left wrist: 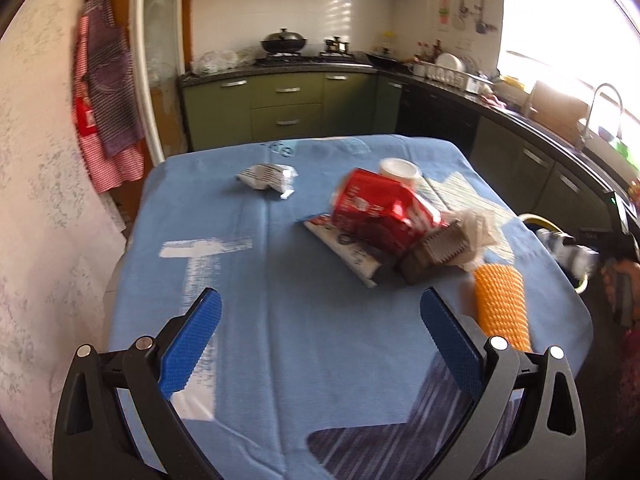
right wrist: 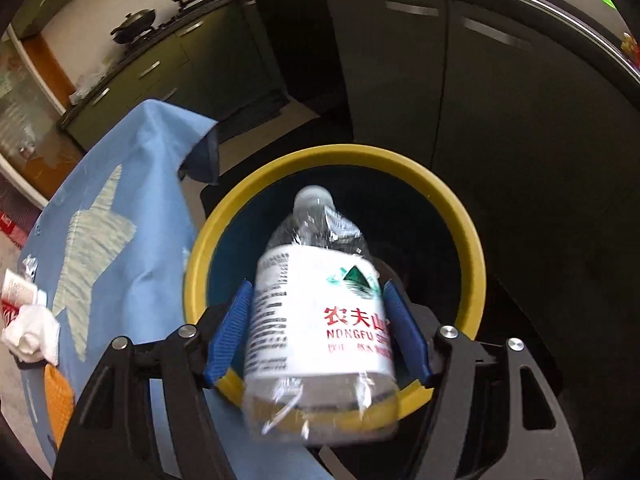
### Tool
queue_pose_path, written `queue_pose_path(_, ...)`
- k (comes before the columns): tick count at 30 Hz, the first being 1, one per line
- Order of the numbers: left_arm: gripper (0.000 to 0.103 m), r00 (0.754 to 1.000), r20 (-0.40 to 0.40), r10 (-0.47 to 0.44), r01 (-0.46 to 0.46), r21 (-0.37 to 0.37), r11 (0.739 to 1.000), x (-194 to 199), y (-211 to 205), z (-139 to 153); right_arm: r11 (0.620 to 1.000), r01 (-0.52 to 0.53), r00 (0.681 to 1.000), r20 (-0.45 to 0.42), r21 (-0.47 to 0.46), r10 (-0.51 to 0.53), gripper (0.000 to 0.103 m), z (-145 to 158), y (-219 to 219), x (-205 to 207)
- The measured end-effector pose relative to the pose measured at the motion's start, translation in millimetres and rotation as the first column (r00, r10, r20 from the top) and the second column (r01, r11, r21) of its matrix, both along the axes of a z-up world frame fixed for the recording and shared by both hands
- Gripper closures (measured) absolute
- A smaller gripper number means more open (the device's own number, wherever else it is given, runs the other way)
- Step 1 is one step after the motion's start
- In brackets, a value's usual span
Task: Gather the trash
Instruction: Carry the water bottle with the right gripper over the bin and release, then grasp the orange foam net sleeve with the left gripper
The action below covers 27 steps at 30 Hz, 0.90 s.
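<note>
Your right gripper (right wrist: 318,334) has the water bottle (right wrist: 320,308) over the bin.

The clear bottle, cap pointing down and away from you, sits between the blue pads (right wrist: 230,334) above the mouth of the yellow-rimmed bin (right wrist: 472,248), so that it can fall straight inside; the left pad touches the label, at the right pad a thin gap seems to show, so I judge the grip as loosening. The bin stands on the floor just beside the right edge of the blue tablecloth (left wrist: 280,340). Your left gripper (left wrist: 320,320) hangs over the cloth with jaws wide and empty, facing the pile in the middle: a red can (left wrist: 380,208), a white cup (left wrist: 400,170), wrappers. An orange ridged roll (left wrist: 500,304) lies near right, a crumpled wrapper (left wrist: 266,178) far left.
</note>
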<state>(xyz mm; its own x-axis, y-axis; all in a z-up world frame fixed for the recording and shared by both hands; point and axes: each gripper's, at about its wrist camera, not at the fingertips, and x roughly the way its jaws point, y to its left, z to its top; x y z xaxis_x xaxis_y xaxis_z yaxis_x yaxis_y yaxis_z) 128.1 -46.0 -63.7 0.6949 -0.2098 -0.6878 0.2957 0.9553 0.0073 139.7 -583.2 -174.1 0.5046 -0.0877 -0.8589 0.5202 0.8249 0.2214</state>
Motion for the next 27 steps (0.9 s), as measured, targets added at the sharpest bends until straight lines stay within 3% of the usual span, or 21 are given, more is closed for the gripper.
queue_pose_path(5,0.005,0.989,-0.043,-0.140,0.140,-0.001,0.990,-6.2,-42.0,-9.7,1.000,0.021,0.997,0.073,-0.002,-0.021,0.035,15.0,3.5,-12.3)
queue_pose_path(13,0.005,0.927,-0.137,-0.350,0.354,0.005,0.935,-16.3,-122.7,-38.7,1.000,-0.027,0.989,0.145,-0.011,0.029,0.032,34.6,25.6,-50.1)
queue_pose_path(20,0.005,0.899,-0.222,-0.377,0.384,-0.013,0.923,-6.6,-160.9,-63.4,0.999,-0.040,0.983,0.178,-0.001,0.040,0.031,38.1,37.3,-85.1)
queue_pose_path(25,0.005,0.903,-0.247,-0.352,0.365,0.009,0.931,0.4,-172.7,-77.3,0.999,-0.029,0.982,0.185,0.019,0.025,0.031,35.2,34.3,-95.8)
queue_pose_path(27,0.012,0.907,-0.246,-0.341,0.353,0.006,0.936,2.5,-174.5,-78.1,0.999,-0.026,0.981,0.193,0.023,0.021,0.031,34.8,33.5,-99.0)
